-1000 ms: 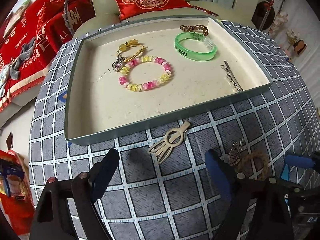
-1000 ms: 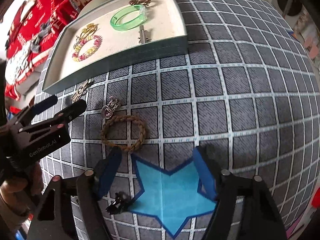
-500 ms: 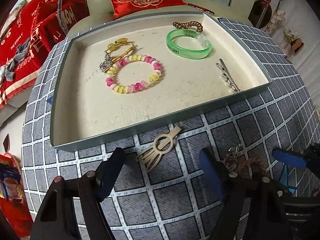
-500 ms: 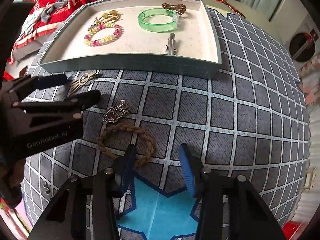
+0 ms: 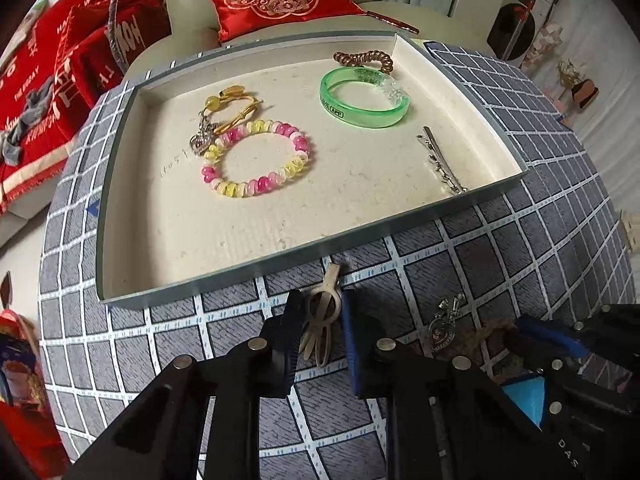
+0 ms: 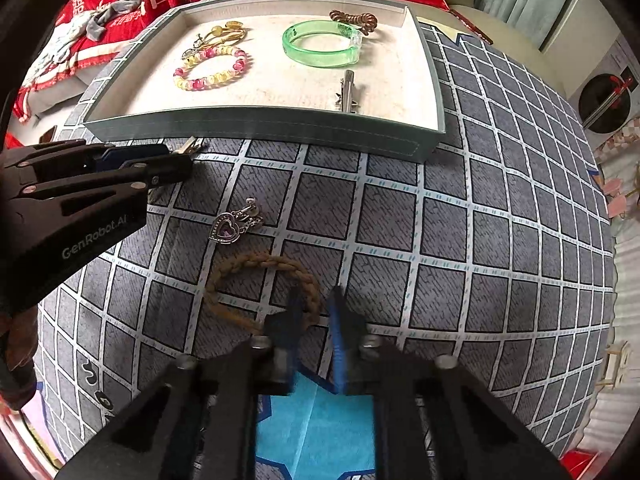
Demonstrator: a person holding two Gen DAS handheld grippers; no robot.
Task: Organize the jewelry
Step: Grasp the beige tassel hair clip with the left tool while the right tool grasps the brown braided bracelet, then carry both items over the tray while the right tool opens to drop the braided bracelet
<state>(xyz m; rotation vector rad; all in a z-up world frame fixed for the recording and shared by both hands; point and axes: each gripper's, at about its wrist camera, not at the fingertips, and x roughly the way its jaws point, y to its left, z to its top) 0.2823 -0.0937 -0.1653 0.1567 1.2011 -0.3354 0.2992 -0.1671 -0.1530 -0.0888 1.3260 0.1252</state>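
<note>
Left gripper point(image 5: 320, 312) is down on the checked tablecloth point(image 5: 520, 248) just in front of the tray point(image 5: 116, 184), jaws closing around the beige hair clip point(image 5: 322, 312). The clip's looped middle sits between the blue pads; its narrow end pokes out toward the tray wall. Pads look right up against it, but I cannot tell firm contact on both sides.

Right gripper point(image 6: 314, 308) is closed on the braided brown cord bracelet point(image 6: 256, 264) — pads pinch the near right arc of the loop, the rest lies flat on the cloth. Jaws fully shut on the cord.

Heart pendant charm point(image 6: 228, 226) lies loose on the cloth between the two grippers, just beyond the braided loop, not touching it.

Already in the tray:
- pink-and-yellow bead bracelet point(image 5: 256, 158), centre-left
- gold cord piece with a silver charm point(image 5: 224, 114), touching the bead bracelet's far left edge
- green bangle point(image 5: 364, 98), far right area
- brown spiral hair tie point(image 5: 362, 58) behind the bangle, against the back wall
- silver hair clip point(image 5: 440, 160) near the right front corner

Blue star patch point(image 6: 316, 412) on the cloth sits under the right gripper.
</note>
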